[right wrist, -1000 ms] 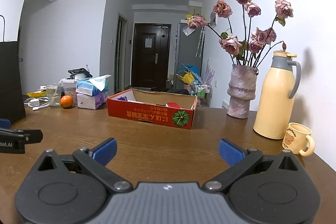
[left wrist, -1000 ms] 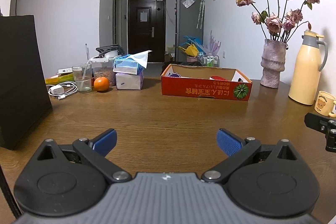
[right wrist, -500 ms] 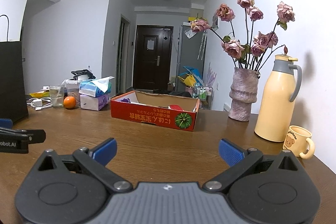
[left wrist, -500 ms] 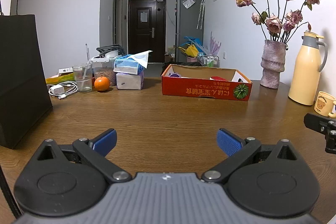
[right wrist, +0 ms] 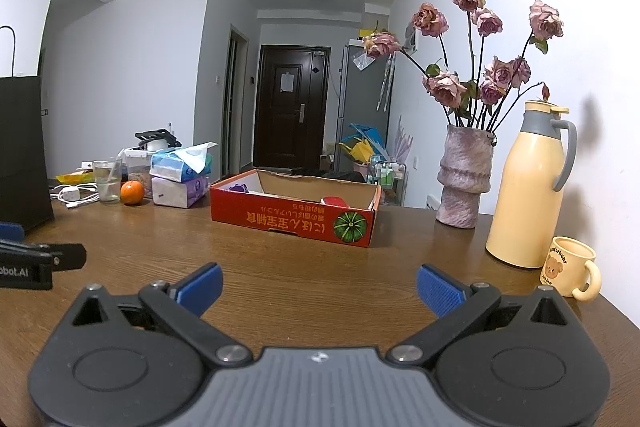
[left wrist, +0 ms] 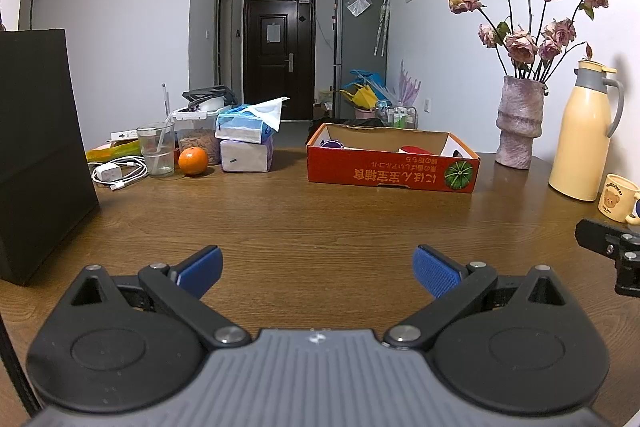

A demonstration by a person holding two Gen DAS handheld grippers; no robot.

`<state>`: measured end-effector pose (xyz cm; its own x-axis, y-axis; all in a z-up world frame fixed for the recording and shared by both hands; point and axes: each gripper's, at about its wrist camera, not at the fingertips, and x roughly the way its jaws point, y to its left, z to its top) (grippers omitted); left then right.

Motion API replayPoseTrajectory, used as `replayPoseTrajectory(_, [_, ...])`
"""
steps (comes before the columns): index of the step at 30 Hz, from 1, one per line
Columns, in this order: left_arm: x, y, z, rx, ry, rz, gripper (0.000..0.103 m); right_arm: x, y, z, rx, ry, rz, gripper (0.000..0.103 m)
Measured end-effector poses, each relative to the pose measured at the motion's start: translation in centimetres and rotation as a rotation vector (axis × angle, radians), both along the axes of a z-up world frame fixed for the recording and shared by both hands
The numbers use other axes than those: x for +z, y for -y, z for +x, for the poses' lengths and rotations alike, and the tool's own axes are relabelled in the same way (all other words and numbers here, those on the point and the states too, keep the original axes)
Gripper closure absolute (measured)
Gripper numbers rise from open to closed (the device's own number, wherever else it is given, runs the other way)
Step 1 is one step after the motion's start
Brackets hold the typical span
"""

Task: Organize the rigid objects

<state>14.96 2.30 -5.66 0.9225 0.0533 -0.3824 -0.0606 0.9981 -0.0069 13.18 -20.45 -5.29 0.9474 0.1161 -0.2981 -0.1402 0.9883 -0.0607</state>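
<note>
A red cardboard box (left wrist: 392, 169) sits at the middle back of the wooden table (left wrist: 320, 227); it also shows in the right wrist view (right wrist: 294, 219). Inside it I see a purple item (left wrist: 331, 143) and a red item (left wrist: 414, 150), mostly hidden by the box wall. My left gripper (left wrist: 318, 269) is open and empty, above the table's near part. My right gripper (right wrist: 318, 287) is open and empty, to the right of the left one. An orange (left wrist: 193, 161), a yellow thermos (right wrist: 530, 187) and a bear mug (right wrist: 570, 271) stand on the table.
A black paper bag (left wrist: 38, 147) stands at the left. A glass (left wrist: 156, 149), a white charger with cable (left wrist: 116, 173), stacked tissue packs (left wrist: 246, 143) and a food container (left wrist: 196, 131) crowd the back left. A vase of dried roses (right wrist: 464, 179) stands by the right wall.
The right gripper's view has shifted a little, tilting up and moving slightly left. The left gripper has barely moved. Both stay open.
</note>
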Motion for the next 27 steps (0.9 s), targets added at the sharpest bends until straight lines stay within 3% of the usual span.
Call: replayPoseTrajectory(27, [-0.17, 0.76, 0.27, -0.035, 0.003, 0.003, 0.0, -0.6, -0.09, 0.44, 0.0, -0.009, -0.002, 0.0])
